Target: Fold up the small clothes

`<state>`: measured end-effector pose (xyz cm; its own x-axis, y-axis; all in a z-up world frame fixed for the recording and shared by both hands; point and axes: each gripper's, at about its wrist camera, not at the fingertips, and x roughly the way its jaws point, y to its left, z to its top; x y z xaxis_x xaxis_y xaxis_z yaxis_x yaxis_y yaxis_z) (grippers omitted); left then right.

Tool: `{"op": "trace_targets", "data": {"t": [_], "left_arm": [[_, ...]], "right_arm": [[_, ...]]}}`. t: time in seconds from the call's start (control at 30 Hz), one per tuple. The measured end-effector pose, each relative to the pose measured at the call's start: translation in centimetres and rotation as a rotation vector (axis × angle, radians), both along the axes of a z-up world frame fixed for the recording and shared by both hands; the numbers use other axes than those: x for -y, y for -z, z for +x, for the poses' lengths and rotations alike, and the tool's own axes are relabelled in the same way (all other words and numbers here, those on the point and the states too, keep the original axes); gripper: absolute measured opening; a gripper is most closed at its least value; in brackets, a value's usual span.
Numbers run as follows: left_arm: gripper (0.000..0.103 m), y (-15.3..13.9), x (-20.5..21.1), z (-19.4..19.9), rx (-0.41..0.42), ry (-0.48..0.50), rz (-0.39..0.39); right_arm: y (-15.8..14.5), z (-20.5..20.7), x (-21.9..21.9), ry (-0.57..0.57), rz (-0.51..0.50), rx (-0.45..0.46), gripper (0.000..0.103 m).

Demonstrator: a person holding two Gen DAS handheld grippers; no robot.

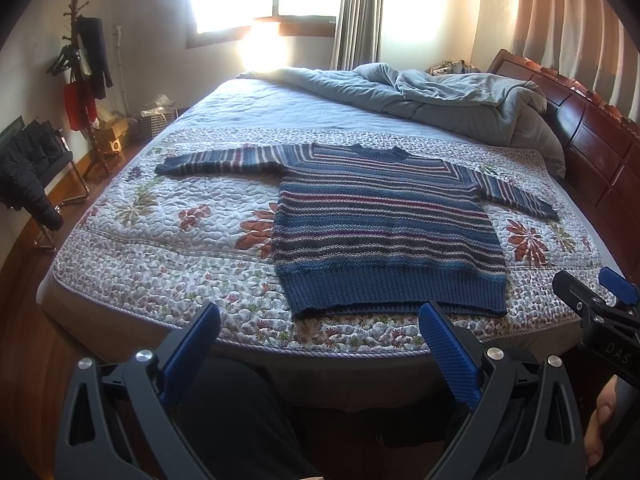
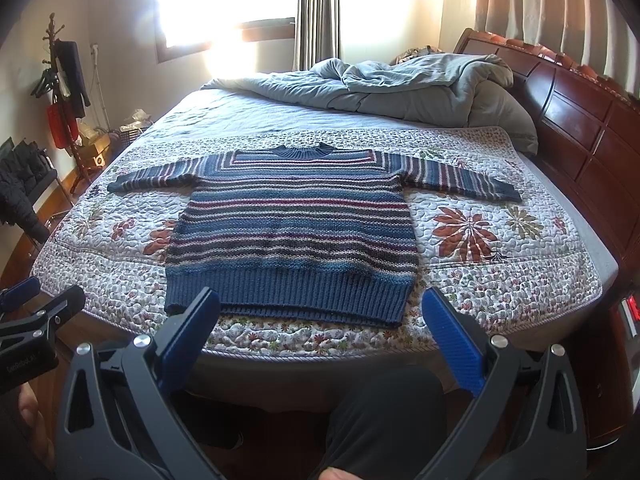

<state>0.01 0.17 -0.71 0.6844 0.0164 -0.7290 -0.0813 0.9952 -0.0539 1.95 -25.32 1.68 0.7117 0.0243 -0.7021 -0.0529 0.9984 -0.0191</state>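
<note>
A blue striped knit sweater (image 1: 384, 224) (image 2: 296, 232) lies flat on the floral quilt (image 1: 168, 240) (image 2: 480, 272), face up, both sleeves spread sideways, hem toward me. My left gripper (image 1: 320, 312) hovers open near the bed's front edge, left of the hem's middle, holding nothing. My right gripper (image 2: 320, 300) is open too, just short of the hem, empty. Each gripper shows at the edge of the other's view: the right gripper (image 1: 596, 280) and the left gripper (image 2: 44, 292).
A rumpled grey duvet (image 1: 448, 96) (image 2: 400, 88) is piled at the back of the bed by the wooden headboard (image 2: 580, 120). A coat stand (image 1: 80, 80) and chair with dark jackets (image 1: 28, 168) stand at left. The person's legs (image 2: 384, 412) are below.
</note>
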Motion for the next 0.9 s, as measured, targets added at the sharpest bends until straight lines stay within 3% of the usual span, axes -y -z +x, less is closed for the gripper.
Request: {"op": "trace_targets", "data": {"t": [0.9], "left_arm": [[0.099, -0.73, 0.07, 0.00, 0.005, -0.002, 0.002]], "right_arm": [[-0.48, 0.11, -0.53, -0.005, -0.011, 0.007, 0.101]]}}
